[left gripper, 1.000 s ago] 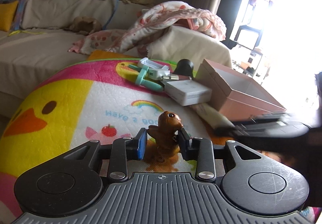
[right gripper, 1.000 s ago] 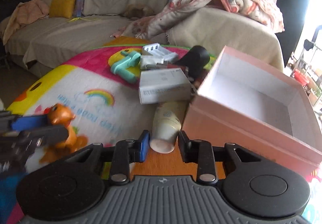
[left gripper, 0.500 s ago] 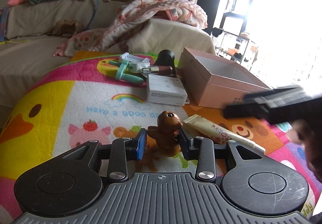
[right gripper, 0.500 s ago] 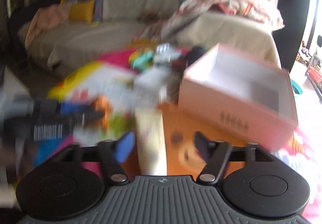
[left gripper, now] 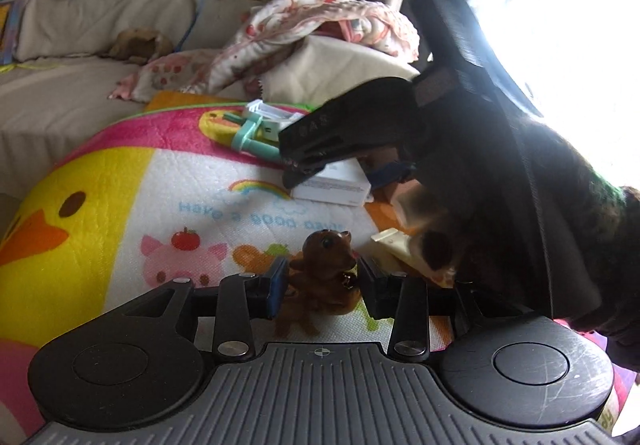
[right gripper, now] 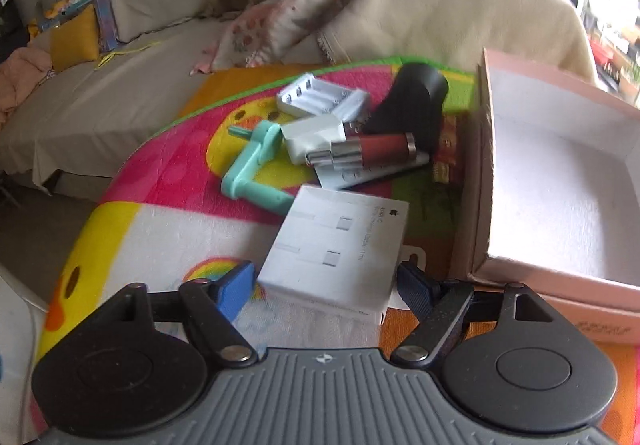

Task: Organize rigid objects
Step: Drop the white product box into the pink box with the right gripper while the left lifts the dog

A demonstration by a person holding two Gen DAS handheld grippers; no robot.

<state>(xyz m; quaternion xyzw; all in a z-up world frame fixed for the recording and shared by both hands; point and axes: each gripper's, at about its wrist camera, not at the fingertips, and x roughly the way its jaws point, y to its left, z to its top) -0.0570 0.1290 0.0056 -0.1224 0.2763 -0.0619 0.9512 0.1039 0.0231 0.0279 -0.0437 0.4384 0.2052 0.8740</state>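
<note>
My left tool (left gripper: pixel 320 285) sits low over the cartoon play mat (left gripper: pixel 120 213), with the brown toy figurine (left gripper: pixel 326 265) standing between its fingers. Its jaws have just been opening, and the pads now flank the figurine at its sides; I cannot tell whether either pad touches it, so I read this as a loose bracket and not a grip. The figurine stands upright on the mat, head above the fingertips.

My right tool (right gripper: pixel 326 285) has its jaws wide, having just opened, with nothing gripped. The white flat box (right gripper: pixel 336 257) lies on the mat directly ahead, its near edge between the two spread fingertips, and the pads are clear of it. In the left wrist view the right tool crosses the frame as a large dark shape, its fingers over that same white box (left gripper: pixel 332 187).

Beyond the white box lies a cluster: a mint-green handle (right gripper: pixel 256 169), a white battery holder (right gripper: pixel 320 97), a white charger block (right gripper: pixel 312 137), a reddish-brown metal cylinder (right gripper: pixel 372 147) resting on top, and a black rounded object (right gripper: pixel 416 101). To the right of them stands the open pink cardboard box (right gripper: pixel 480 165), its white inside bare where I can see it. A cream tube (left gripper: pixel 394 245) lies on the mat just right of the figurine, partly hidden.
</note>
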